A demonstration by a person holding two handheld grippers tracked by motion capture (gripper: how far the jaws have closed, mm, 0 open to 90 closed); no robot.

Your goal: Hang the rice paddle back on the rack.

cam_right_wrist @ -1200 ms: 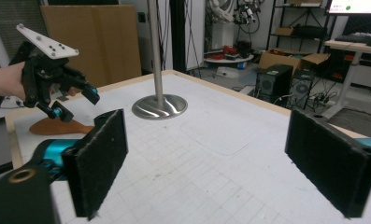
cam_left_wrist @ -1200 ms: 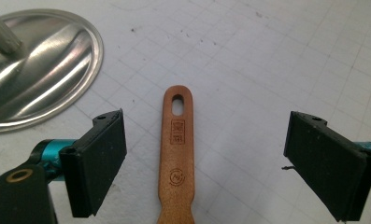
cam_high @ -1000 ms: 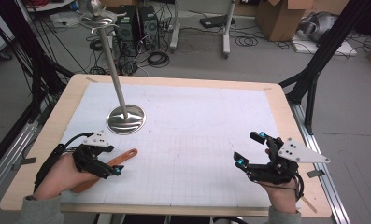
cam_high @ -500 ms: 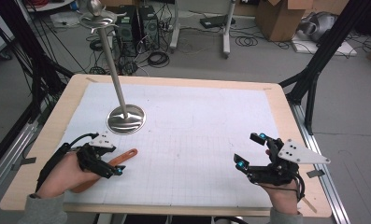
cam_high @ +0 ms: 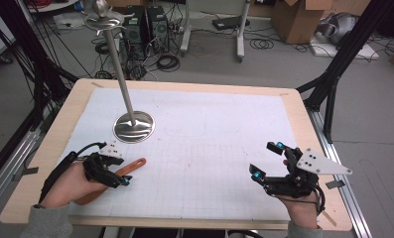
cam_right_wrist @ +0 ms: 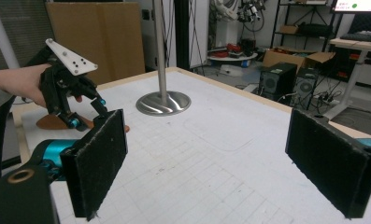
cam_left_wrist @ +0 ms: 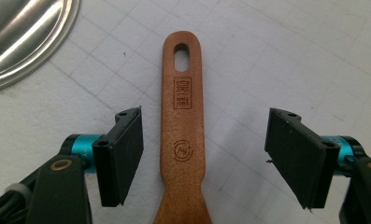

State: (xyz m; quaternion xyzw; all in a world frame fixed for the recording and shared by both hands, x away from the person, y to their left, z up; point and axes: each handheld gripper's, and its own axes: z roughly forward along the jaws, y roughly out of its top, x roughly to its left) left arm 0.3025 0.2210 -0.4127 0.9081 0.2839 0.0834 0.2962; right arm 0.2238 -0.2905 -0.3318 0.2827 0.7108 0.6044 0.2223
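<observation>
A wooden spatula [cam_high: 135,165] lies on the white grid mat [cam_high: 209,129] at the front left, its handle pointing towards the middle. My left gripper [cam_high: 117,169] reaches over it. In the left gripper view the handle [cam_left_wrist: 183,121], with a hanging hole at its end, lies between the jaws of that gripper [cam_left_wrist: 206,135], nearer the left pad [cam_left_wrist: 122,158] with a gap on both sides. These jaws have just been closing. My right gripper [cam_high: 266,159] rests open at the front right, its jaws [cam_right_wrist: 216,158] wide apart over bare mat.
A metal stand with a round base [cam_high: 134,126] and a tall pole [cam_high: 120,64] stands at the back left, close to the spatula's handle end. The mat covers a wooden table [cam_high: 303,124]. Cables, boxes and frames stand beyond the far edge.
The left gripper's jaws have narrowed around the spatula handle, and that hand has shifted only slightly. The right gripper has stayed where it was.
</observation>
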